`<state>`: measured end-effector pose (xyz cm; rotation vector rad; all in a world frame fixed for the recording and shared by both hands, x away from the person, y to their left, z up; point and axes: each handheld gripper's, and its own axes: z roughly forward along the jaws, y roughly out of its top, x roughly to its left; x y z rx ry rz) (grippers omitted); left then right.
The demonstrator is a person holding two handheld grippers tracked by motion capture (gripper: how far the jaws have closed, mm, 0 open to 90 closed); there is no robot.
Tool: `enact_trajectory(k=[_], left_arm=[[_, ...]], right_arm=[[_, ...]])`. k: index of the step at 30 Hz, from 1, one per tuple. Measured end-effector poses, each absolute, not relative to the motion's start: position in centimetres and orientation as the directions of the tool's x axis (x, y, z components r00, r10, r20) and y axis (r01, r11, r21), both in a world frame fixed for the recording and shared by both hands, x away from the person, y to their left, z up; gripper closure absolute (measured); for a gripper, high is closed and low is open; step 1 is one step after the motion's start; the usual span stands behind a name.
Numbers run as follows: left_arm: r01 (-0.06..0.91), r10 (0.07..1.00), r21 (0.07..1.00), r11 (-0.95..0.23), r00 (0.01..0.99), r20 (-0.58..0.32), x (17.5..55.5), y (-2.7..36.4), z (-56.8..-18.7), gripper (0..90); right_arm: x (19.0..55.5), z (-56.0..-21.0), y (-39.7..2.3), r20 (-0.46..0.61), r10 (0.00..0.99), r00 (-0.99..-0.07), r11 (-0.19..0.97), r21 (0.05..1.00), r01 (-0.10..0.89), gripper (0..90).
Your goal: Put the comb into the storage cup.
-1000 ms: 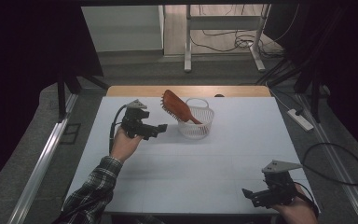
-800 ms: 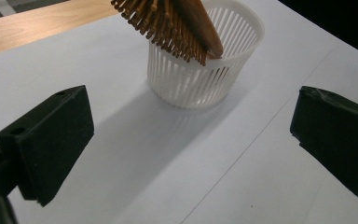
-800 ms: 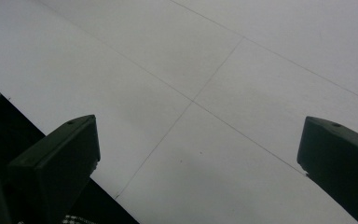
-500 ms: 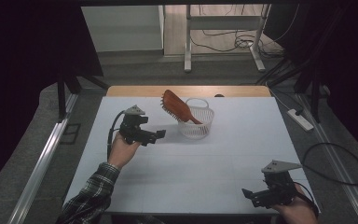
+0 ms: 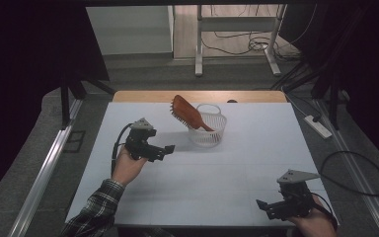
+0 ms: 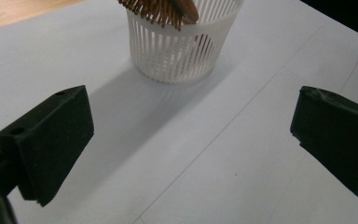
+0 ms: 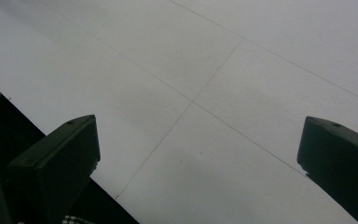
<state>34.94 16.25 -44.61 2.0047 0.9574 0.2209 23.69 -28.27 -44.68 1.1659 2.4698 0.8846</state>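
The hairbrush (image 5: 189, 114) leans handle-down in the white basket (image 5: 208, 132) just ahead of the left gripper (image 5: 167, 148), both grippers' jaws spread empty; a careless nudge could tip that light, top-heavy basket over.

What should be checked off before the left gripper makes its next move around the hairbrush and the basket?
1. Left gripper open and holding nothing: ok, its jaws stand wide apart in the left gripper view.
2. Hairbrush seated in the white basket: ok, handle down inside, bristle head leaning out over the rim.
3. Basket upright on the table: ok.
4. Bare table between the left gripper and the basket: ok.
5. Right gripper out of the way: ok, open at the near right edge.
6. Brush stable against tipping out: cannot tell.
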Motion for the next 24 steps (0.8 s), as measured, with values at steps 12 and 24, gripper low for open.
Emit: enact_trajectory(k=[12, 24], left_arm=[[0.538, 0.709, 0.783, -0.313, 0.681, -0.184, 33.7, 16.9, -44.5, 0.1], [0.536, 0.723, 0.786, -0.309, 0.669, -0.172, 31.9, 18.1, -44.6, 0.1]], right_arm=[[23.7, -44.7, -28.3, 0.015, 0.766, -0.642, 0.492, 0.630, 0.601, 0.0], [23.7, -44.7, -28.2, 0.012, 0.766, -0.643, 0.494, 0.628, 0.601, 0.0]])
